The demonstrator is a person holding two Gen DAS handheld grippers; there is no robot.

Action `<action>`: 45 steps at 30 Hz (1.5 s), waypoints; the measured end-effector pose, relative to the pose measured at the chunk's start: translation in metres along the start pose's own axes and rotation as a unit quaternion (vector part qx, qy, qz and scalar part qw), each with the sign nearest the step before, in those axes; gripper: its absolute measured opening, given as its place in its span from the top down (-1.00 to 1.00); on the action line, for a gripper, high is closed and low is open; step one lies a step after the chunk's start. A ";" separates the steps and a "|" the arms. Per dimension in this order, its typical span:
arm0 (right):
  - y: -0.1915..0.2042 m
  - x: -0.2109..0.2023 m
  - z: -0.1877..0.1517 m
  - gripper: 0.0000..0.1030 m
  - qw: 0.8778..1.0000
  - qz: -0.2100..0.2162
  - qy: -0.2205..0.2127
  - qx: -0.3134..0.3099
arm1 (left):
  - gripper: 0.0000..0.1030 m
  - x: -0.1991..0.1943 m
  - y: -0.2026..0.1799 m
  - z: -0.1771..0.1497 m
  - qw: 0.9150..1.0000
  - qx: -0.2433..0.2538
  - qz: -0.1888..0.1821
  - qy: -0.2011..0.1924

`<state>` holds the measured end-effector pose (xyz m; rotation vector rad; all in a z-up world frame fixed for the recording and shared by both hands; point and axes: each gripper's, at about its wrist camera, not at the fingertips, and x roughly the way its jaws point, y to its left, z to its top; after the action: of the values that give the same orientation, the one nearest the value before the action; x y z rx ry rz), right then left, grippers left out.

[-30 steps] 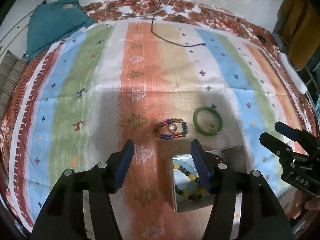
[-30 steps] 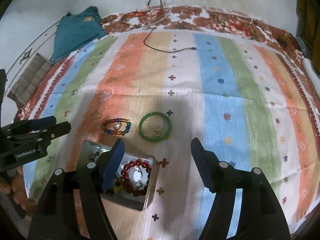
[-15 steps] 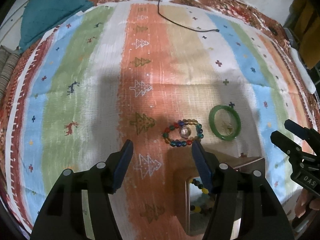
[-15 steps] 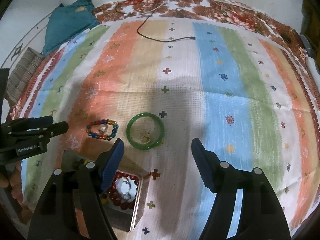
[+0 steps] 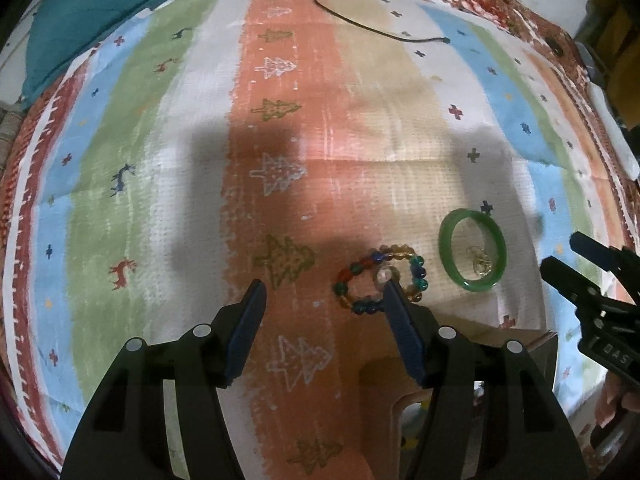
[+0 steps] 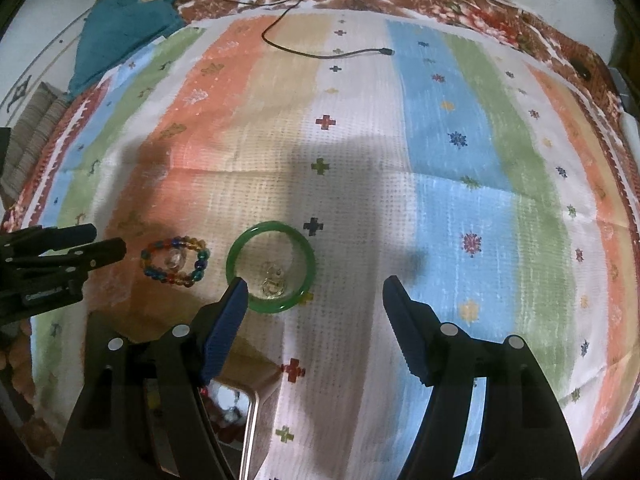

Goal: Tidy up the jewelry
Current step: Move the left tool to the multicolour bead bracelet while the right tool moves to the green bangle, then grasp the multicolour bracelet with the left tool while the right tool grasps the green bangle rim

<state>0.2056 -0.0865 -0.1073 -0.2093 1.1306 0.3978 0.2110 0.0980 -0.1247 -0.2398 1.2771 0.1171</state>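
A multicoloured bead bracelet (image 5: pixel 379 279) with a clear round piece inside lies on the striped cloth (image 5: pixel 296 128). My left gripper (image 5: pixel 322 292) hovers open over the cloth, its right finger tip at the bracelet's near edge, nothing between the fingers. A green bangle (image 6: pixel 270 267) with a small gold trinket (image 6: pixel 273 280) inside lies to the right of the bracelet (image 6: pixel 175 261). My right gripper (image 6: pixel 312 290) is open, its left finger tip over the bangle's near rim. A metal tin (image 6: pixel 236 412) holding beads sits near both grippers, mostly hidden.
A black cable (image 6: pixel 320 50) lies across the far part of the cloth. A teal cushion (image 5: pixel 76 20) rests at the far left corner. The cloth (image 6: pixel 460 168) stretches wide to the right. Each gripper shows at the edge of the other's view.
Both grippers have come down and forward toward the jewelry. The bracelet and bangle look larger and nearer the fingertips, and the tin has slid mostly under the grippers. Neither gripper's opening has changed.
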 end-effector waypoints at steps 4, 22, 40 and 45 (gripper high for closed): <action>-0.001 0.009 0.003 -0.35 1.000 -0.006 0.009 -0.001 | -0.18 0.009 -0.003 0.002 1.000 0.008 0.006 0.008; -0.002 0.055 0.007 -0.35 0.998 -0.030 0.055 -0.007 | -0.18 0.043 -0.006 0.008 0.998 0.037 0.030 0.040; 0.001 0.070 0.019 0.60 0.997 -0.058 0.042 -0.031 | 0.79 0.052 -0.014 0.023 0.997 0.051 0.046 0.022; 0.002 0.064 0.023 0.84 0.997 -0.059 0.027 -0.035 | 0.82 0.045 -0.012 0.025 0.998 0.045 0.040 0.012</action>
<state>0.2478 -0.0635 -0.1555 -0.3478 1.1531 0.3292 0.2496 0.0904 -0.1597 -0.1121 1.3132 0.1253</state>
